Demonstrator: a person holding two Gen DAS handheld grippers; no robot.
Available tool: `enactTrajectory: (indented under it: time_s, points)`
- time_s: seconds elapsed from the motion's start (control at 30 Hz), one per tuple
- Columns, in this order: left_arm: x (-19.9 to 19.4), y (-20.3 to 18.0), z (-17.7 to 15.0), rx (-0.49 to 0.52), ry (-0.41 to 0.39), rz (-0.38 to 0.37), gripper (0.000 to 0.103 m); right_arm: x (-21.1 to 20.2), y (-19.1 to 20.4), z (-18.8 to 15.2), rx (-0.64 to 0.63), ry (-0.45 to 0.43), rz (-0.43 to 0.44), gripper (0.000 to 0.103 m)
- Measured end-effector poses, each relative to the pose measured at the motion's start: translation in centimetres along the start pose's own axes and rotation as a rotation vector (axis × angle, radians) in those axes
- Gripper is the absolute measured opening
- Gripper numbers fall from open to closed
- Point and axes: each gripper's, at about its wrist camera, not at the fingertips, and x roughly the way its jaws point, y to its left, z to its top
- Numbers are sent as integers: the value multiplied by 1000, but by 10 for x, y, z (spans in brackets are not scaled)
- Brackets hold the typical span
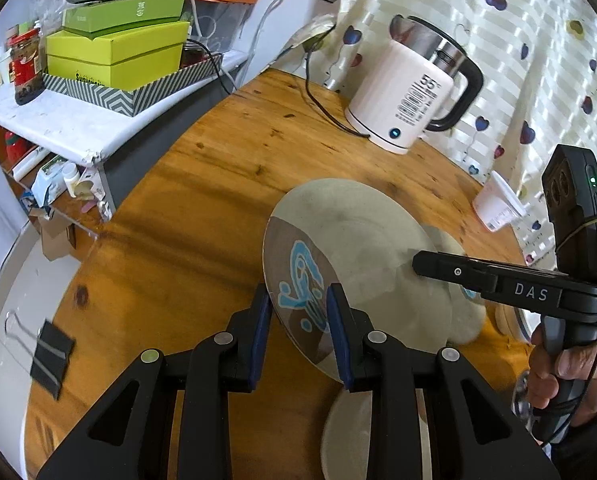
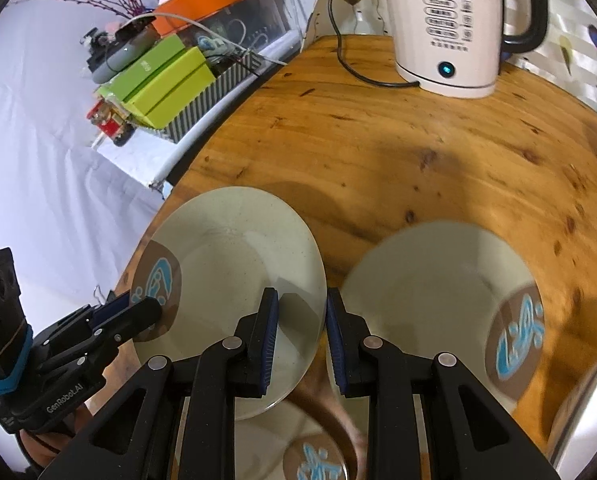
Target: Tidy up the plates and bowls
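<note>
A beige plate [image 1: 358,248] with a brown patch and blue drawing is held off the wooden table [image 1: 202,184], tilted. My left gripper [image 1: 298,320] is shut on its near rim at the brown patch. My right gripper [image 2: 300,328] is shut on the opposite rim of the same plate [image 2: 234,264]; it shows in the left wrist view [image 1: 422,262]. A second like plate [image 2: 438,296] lies on the table to the right. A third plate [image 2: 314,456] lies below the held one, mostly hidden.
A white electric kettle [image 1: 406,92] with its cord stands at the back of the table. A shelf [image 1: 58,120] to the left carries green boxes [image 1: 114,52] and a jar. A black binder clip [image 1: 50,356] lies at the table's left edge. A white cup [image 1: 494,208] lies by the curtain.
</note>
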Motion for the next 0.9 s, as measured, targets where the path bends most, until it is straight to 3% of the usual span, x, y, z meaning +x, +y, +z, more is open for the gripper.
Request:
enactTrajectory:
  time_s: [0.47,0.9]
  points:
    - [-29,-28,-49,57,19,-10,29,-32,-2,-66,37,-12,-13,24]
    - [-28,-44,-84,83,63,-14,30,-43,-14,-113,75,-1,-31,24]
